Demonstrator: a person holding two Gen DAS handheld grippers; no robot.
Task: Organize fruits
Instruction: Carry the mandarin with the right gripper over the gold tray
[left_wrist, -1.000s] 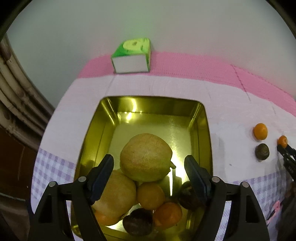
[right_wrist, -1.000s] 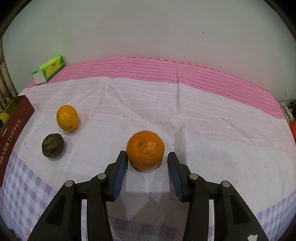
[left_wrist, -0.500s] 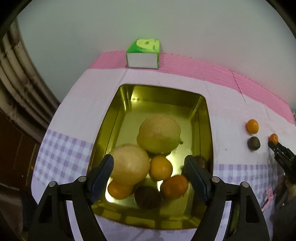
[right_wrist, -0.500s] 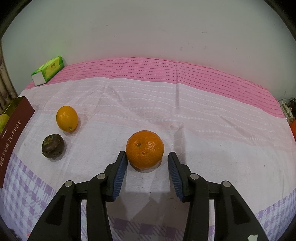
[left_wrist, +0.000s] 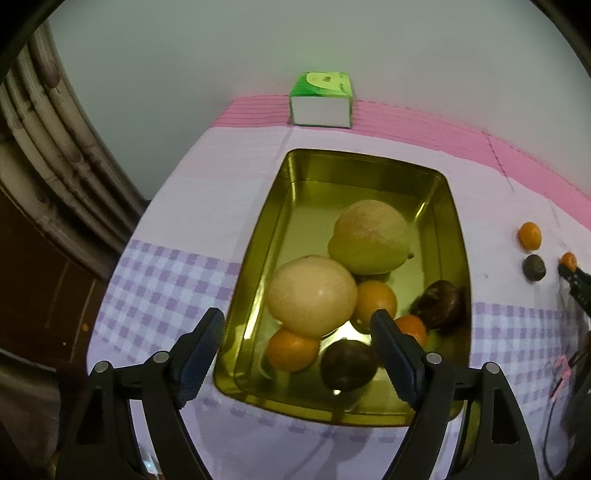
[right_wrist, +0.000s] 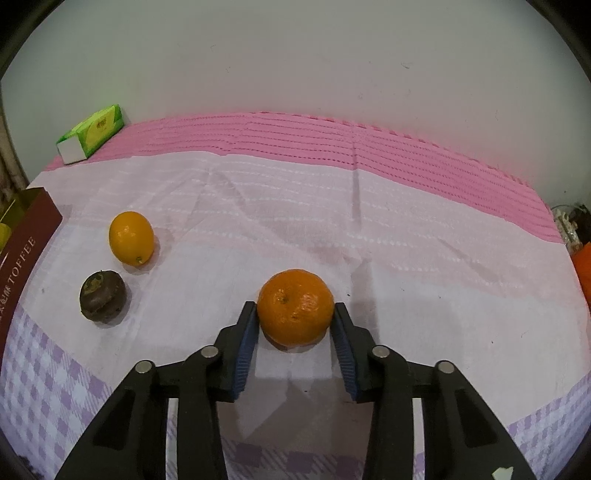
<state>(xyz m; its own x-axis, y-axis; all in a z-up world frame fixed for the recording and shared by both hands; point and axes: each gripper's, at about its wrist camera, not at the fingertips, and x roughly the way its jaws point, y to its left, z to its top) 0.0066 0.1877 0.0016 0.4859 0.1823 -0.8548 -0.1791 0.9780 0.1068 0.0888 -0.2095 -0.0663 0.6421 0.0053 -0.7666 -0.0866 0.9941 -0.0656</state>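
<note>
The right gripper (right_wrist: 295, 317) has just closed its jaws onto the mandarin (right_wrist: 295, 307) between them (on the desk (right_wrist: 295, 221)), ready to lift. The left gripper (left_wrist: 297, 339) hangs released over the tin (left_wrist: 456, 229).

Tin's (left_wrist: 291, 192) far half lies bare; fruit (left_wrist: 314, 295) crowds the near half.

An orange mandarin (right_wrist: 295, 308) is being pressed between blue-padded black jaws. Left of the jaws, a yellow-orange citrus (right_wrist: 131, 237) and dark brown fruit (right_wrist: 102, 296) are being shown on pink-striped, lilac-checked cloth (right_wrist: 406, 240).
</note>
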